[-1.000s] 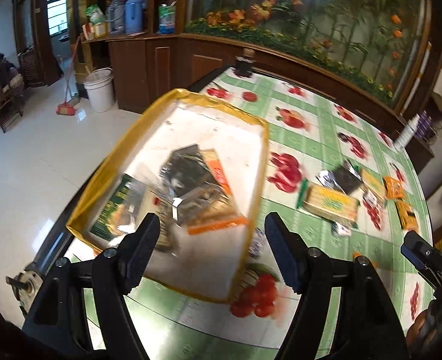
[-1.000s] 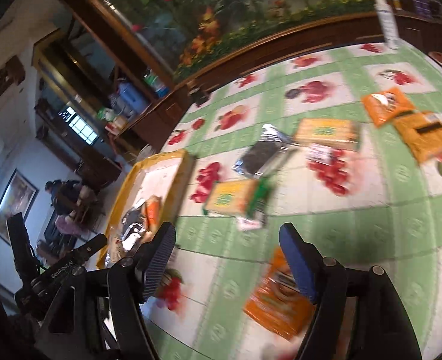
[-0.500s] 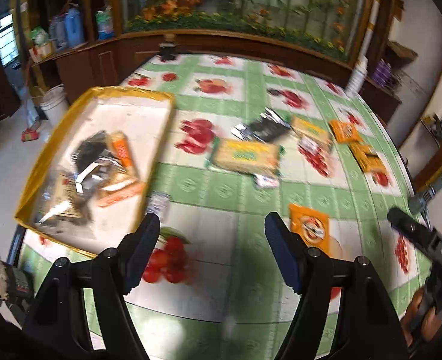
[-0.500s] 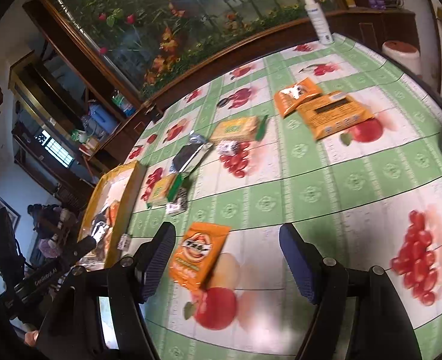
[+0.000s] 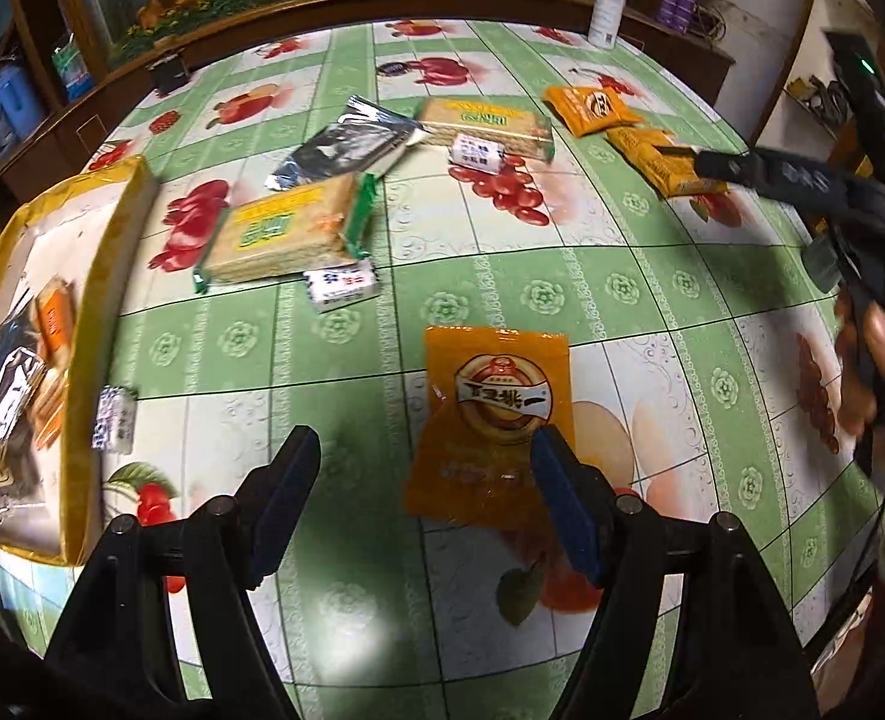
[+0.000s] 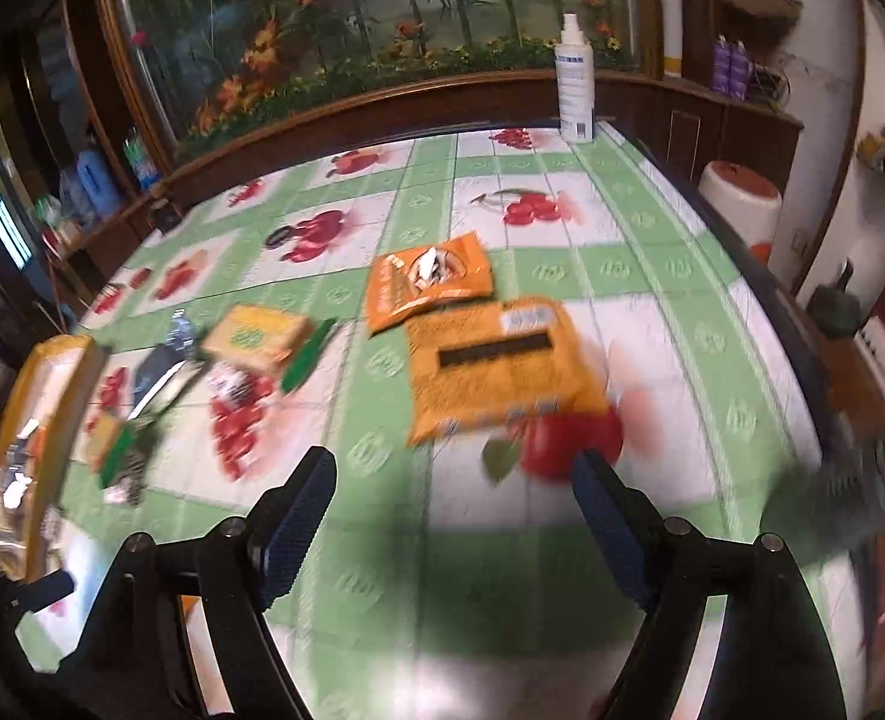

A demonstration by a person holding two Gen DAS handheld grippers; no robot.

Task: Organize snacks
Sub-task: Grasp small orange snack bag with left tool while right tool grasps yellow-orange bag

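Note:
My left gripper (image 5: 424, 468) is open and empty above the table; an orange snack pouch (image 5: 493, 420) lies just under its right finger. A yellow tray (image 5: 91, 312) with several snacks stands at the left. Cracker packs (image 5: 286, 234) (image 5: 484, 123), a silver-black bag (image 5: 346, 147) and small white packets (image 5: 343, 283) lie mid-table. My right gripper (image 6: 451, 498) is open and empty, facing a large orange packet (image 6: 496, 360) and a smaller orange bag (image 6: 430, 285). The right gripper also shows at the right of the left wrist view (image 5: 802, 174).
A white spray bottle (image 6: 574, 81) stands at the table's far edge. A wooden cabinet ledge with flowers (image 6: 382, 102) runs behind the table. A white bucket with a red lid (image 6: 739, 195) stands on the floor past the right edge.
Both grippers swung right, away from the tray. The left one now hovers by the orange pouch; the right one now faces the two orange packets near the far right.

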